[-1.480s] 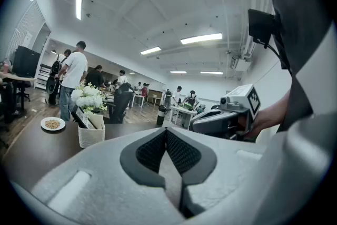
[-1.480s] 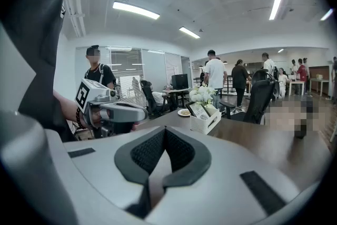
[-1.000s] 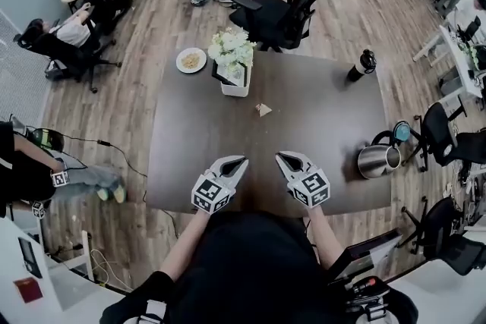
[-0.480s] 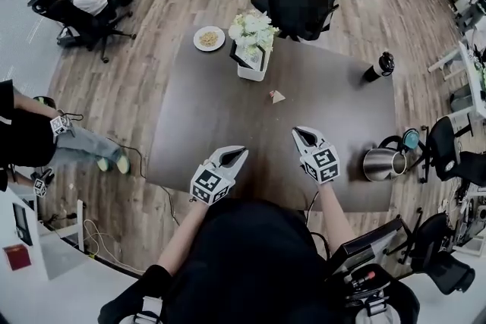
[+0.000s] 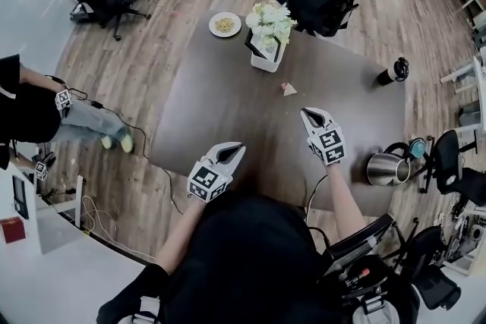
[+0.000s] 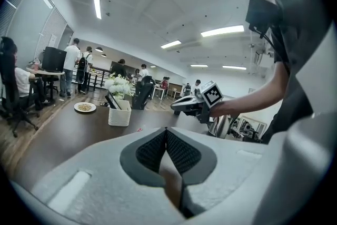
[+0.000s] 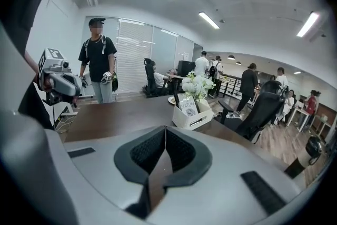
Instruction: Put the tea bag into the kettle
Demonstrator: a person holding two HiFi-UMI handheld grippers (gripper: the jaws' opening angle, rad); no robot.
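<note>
A small pale triangular tea bag (image 5: 288,89) lies on the dark table (image 5: 220,99), just in front of the flower box. The steel kettle (image 5: 386,169) stands at the table's right edge, its top open. My right gripper (image 5: 305,113) hovers over the table a short way on the near side of the tea bag, shut with nothing in it; its own view shows the pads (image 7: 165,128) pressed together. My left gripper (image 5: 238,149) stays near the front edge, also shut and empty (image 6: 166,130). From the left gripper view the kettle (image 6: 221,126) shows behind the right gripper (image 6: 176,107).
A white box of flowers (image 5: 267,42) stands at the table's far side, a plate of food (image 5: 225,24) to its left, and a black bottle (image 5: 393,73) at the far right. A black office chair (image 5: 326,0) sits behind the table. People stand and sit around the room.
My right gripper has moved forward over the table toward the tea bag. The left gripper stays near the front edge. Both remain shut.
</note>
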